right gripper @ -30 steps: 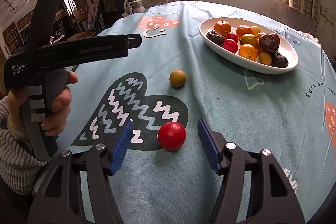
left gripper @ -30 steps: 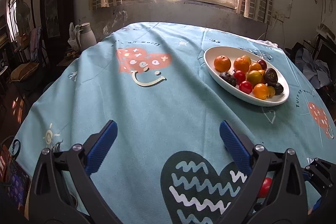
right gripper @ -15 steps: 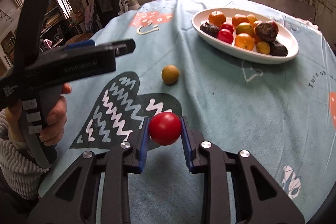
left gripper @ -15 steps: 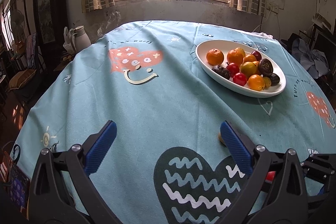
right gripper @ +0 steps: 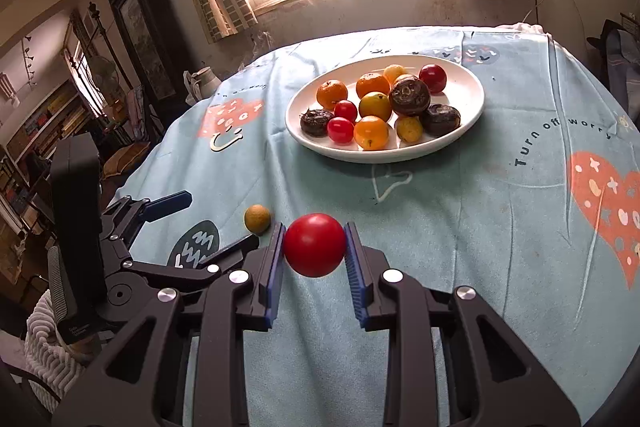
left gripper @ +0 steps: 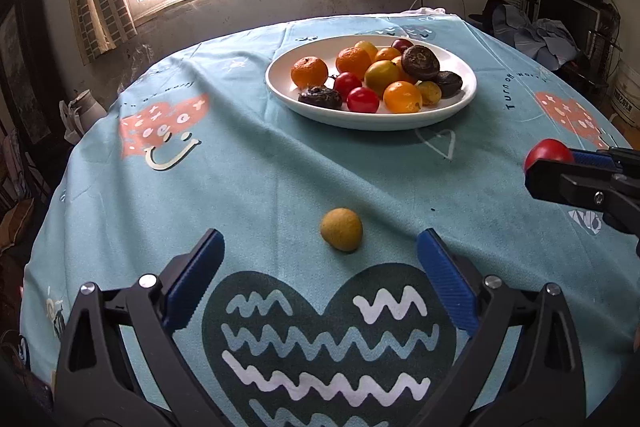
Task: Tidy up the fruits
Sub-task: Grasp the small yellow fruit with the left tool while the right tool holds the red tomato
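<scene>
My right gripper (right gripper: 314,251) is shut on a red tomato (right gripper: 314,245), held a little above the cloth. The same tomato (left gripper: 549,153) shows at the right edge of the left wrist view, in the right gripper (left gripper: 560,167). A small yellow-brown fruit (left gripper: 341,229) lies on the cloth just ahead of my left gripper (left gripper: 320,267), which stands open and empty. In the right wrist view that fruit (right gripper: 257,219) sits between the left gripper's fingers (right gripper: 168,205). Farther back, a white oval plate (left gripper: 460,103) holds several oranges, tomatoes and dark fruits.
A round table with a light blue printed cloth (left gripper: 248,171) fills both views. A white jug (left gripper: 82,107) stands beyond the table's left edge. A person's hand in a ribbed sleeve (right gripper: 48,359) holds the left gripper. Window and wall lie behind the plate (right gripper: 472,107).
The right gripper closed on the red tomato and lifted it off the cloth toward the plate. The left gripper swung right, so the yellow-brown fruit now lies in front of its open fingers.
</scene>
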Available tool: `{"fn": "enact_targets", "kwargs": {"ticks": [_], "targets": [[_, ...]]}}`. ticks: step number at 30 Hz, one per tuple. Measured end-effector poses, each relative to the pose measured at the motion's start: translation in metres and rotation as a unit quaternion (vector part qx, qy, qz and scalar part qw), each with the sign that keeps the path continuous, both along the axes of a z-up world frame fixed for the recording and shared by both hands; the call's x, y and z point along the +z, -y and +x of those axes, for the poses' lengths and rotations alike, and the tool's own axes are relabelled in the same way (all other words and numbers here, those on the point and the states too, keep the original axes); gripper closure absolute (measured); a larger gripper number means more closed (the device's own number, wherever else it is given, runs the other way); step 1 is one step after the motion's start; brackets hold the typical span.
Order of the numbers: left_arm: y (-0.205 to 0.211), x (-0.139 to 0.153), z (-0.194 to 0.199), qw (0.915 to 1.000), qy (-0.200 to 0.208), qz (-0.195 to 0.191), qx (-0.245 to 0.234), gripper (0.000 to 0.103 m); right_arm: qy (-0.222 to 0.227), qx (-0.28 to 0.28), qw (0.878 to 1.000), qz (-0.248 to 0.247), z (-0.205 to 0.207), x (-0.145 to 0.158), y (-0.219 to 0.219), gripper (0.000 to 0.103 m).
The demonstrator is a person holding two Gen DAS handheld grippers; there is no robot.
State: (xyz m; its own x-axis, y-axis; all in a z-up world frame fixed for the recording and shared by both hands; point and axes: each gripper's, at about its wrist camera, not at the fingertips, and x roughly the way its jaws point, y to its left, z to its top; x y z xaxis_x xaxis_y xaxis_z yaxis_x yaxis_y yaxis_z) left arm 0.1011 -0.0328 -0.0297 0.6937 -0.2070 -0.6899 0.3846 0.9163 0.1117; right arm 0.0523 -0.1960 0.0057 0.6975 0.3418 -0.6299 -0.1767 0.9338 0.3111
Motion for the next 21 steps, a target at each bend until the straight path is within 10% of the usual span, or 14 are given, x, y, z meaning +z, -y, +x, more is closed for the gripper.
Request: {"fn": "enact_targets", "kwargs": {"ticks": [21], "targets": [[0.007, -0.024, 0.036, 0.9962, -0.076, -0.031, -0.029, 0.077, -0.015, -0.005, 1.0, 0.009, 0.003, -0.004, 0.004, 0.074]]}}
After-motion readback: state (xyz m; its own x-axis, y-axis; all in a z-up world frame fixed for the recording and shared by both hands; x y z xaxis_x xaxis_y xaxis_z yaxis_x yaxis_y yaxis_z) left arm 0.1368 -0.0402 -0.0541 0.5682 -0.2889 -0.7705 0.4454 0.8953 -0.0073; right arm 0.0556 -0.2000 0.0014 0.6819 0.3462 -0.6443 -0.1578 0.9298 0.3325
